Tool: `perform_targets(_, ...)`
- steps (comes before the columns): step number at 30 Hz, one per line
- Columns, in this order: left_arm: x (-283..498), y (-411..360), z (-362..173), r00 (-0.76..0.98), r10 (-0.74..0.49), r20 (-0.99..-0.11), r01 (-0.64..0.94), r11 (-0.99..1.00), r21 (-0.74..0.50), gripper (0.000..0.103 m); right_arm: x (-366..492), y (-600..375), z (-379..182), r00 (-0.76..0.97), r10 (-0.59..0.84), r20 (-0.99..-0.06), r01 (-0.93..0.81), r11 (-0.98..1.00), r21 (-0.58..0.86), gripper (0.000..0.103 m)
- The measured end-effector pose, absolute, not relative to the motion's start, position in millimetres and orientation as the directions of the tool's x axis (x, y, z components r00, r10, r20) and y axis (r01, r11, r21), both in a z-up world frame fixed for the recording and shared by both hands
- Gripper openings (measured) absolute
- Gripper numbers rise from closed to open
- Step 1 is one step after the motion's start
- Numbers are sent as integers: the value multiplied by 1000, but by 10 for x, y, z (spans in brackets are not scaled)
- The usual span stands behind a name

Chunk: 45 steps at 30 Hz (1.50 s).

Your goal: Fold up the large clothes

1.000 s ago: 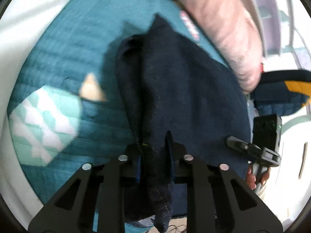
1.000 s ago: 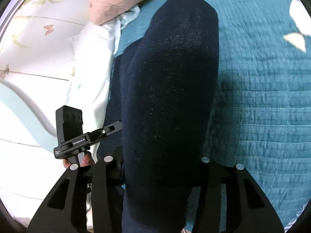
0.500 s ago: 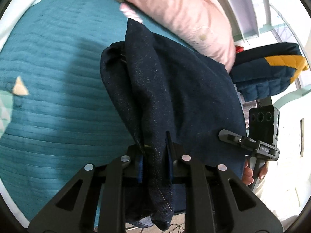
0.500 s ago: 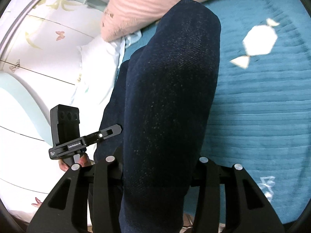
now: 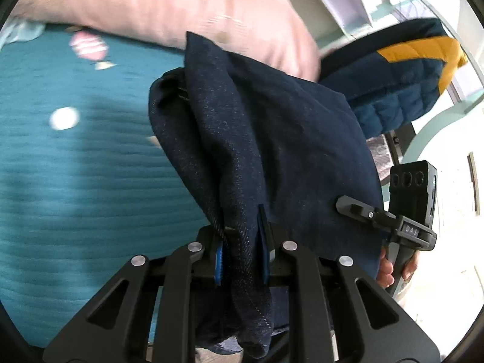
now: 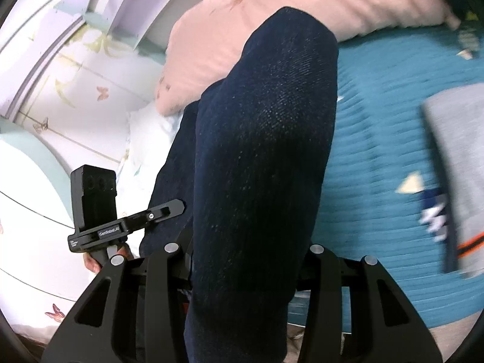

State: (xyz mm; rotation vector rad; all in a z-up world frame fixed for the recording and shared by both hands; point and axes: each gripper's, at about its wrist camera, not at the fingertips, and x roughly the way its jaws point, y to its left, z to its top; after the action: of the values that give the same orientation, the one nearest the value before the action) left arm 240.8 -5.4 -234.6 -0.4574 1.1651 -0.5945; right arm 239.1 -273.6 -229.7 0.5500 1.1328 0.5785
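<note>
Left gripper (image 5: 242, 254) is clamped on a thin edge of the dark denim garment (image 5: 272, 139) at lower centre. Right gripper (image 6: 245, 260) is clamped on a thick folded bundle of it. Judged heavy, limp, non-slippery; best held at seams or folds.

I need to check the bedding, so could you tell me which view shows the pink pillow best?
The left wrist view: the pink pillow spans its top, though blurred. The right wrist view shows pink pillow partly behind the dark jeans.
</note>
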Motion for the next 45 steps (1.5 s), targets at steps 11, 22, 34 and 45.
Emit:
perform_targets(11,2648,-1882,-2384,164,-695,-700,289,712,-640,16,2530,-4055,-1945,355,534,-767,-120,840,529,40)
perform_targets(22,2955,-2940,-2684,132,-716,-686,264,692,-672,16,2835,-5135,-2022,324,471,-821,-162,882,442,40)
perform_targets(34,3042,-3463,-3818,-9,-535,-845,195,827,-526,19,2983,-5979,-3560,129,306,-943,58,947,315,67)
perform_targets(45,2818,-3618,-3238,139,-271,-952,366,908,-205,26,2606,-6242,-2933,269,94,-958,129,983,133,66)
